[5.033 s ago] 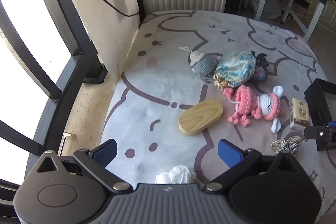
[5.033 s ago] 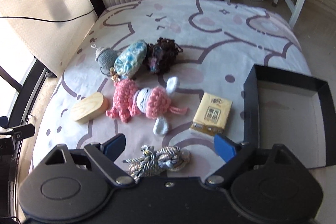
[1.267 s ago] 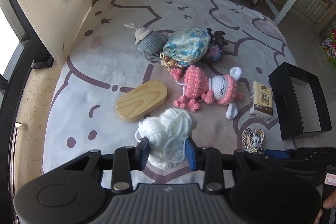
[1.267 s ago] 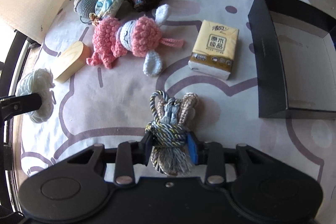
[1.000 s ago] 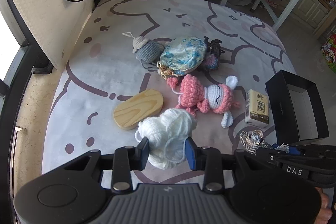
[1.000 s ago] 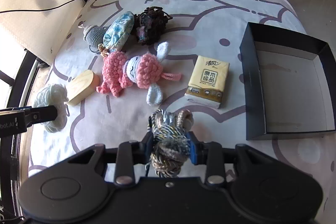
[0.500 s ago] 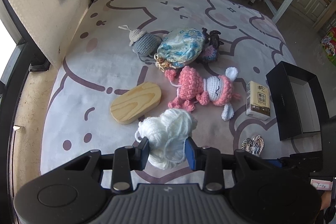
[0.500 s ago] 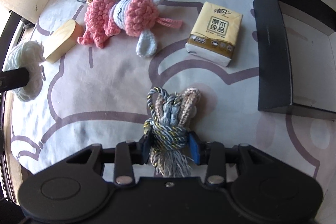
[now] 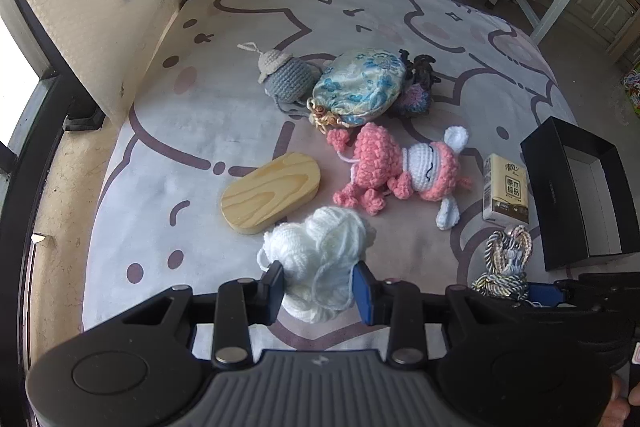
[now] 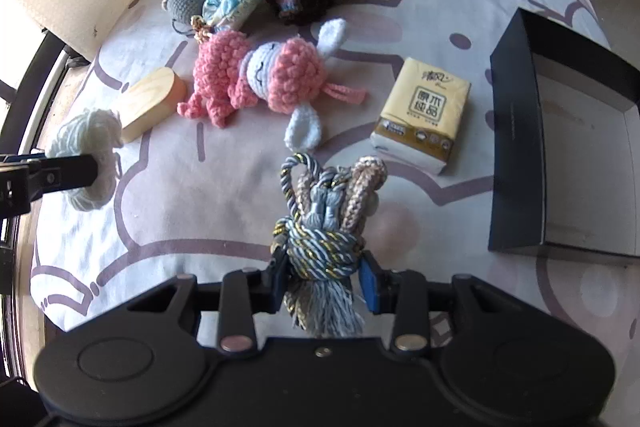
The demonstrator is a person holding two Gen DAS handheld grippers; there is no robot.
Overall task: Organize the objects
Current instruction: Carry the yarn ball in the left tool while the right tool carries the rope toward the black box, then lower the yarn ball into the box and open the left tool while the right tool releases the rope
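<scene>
Left wrist view: left gripper (image 9: 318, 285) pinching a soft white yarn ball (image 9: 320, 263); right gripper (image 10: 323, 277) clamps a knotted blue-and-beige cord tassel (image 10: 324, 227).
Both look light and squashy; the cord's firm knot, between the right fingers, seems the surest hold.

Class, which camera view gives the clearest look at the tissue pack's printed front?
The right wrist view: the tissue pack lies near and face-up, its printed label large and unobstructed beside the black box. The left wrist view shows the same pack small, far to the right and foreshortened.
</scene>
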